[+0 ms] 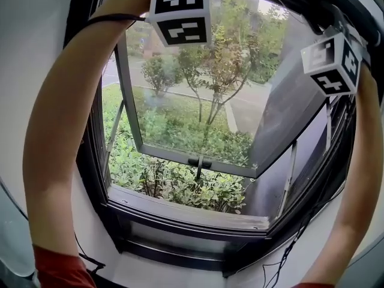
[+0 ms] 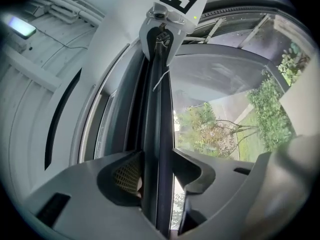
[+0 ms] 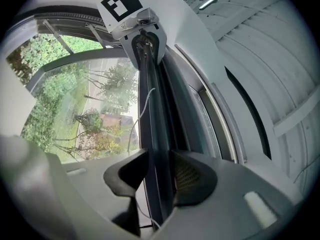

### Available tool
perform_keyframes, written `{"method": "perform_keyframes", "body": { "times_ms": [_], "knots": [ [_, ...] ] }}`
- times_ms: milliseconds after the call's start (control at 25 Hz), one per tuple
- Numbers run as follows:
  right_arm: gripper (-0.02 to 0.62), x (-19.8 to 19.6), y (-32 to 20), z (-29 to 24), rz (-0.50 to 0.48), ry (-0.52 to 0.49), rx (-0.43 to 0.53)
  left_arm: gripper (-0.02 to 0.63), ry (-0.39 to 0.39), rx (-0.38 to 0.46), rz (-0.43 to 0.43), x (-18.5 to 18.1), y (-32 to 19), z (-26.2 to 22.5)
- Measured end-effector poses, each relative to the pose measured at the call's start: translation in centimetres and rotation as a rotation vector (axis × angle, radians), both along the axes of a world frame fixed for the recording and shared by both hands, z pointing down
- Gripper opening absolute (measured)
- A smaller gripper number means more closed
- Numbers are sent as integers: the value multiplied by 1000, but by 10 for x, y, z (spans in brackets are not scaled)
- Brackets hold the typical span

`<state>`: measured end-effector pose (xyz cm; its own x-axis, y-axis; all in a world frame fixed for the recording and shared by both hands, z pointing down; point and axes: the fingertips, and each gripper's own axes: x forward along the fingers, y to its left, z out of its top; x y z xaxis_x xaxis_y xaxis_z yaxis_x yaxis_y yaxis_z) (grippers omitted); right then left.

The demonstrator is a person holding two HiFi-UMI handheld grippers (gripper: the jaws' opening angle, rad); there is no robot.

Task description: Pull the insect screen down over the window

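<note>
The insect screen's dark pull bar [image 2: 159, 99] [image 3: 152, 109] runs along the top of the window frame. My left gripper [image 2: 157, 156] straddles one end of it. Its jaws are open, with daylight showing between the bar and one jaw. My right gripper [image 3: 159, 158] straddles the other end, also open, with a gap on the garden side. Each gripper view shows the other gripper at the bar's far end. In the head view both arms reach up; only the left marker cube [image 1: 180, 11] and right marker cube [image 1: 333, 62] show, and the jaws and bar are out of frame.
The glass sash [image 1: 198, 125] is pushed outward, its handle [image 1: 200, 162] at the bottom edge and stay arms [image 1: 114, 131] at the sides. Shrubs and trees lie beyond. The sill [image 1: 180, 212] is below. A thin white cord [image 3: 142, 104] hangs by the bar. Cables [image 1: 288, 251] trail at lower right.
</note>
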<state>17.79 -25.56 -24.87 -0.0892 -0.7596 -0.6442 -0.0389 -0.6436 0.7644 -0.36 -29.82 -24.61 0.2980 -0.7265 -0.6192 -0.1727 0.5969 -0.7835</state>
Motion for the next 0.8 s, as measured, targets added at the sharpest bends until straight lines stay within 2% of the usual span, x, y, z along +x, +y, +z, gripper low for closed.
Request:
{"method": "perform_keyframes", "body": {
  "times_ms": [360,800],
  "knots": [
    [150,-1,4,18,-6,12,-41,181,-26,-52,53,0,4,17],
    [172,3,5,64,-17,32,-111,198,-74,-133,81,6,4,67]
  ]
}}
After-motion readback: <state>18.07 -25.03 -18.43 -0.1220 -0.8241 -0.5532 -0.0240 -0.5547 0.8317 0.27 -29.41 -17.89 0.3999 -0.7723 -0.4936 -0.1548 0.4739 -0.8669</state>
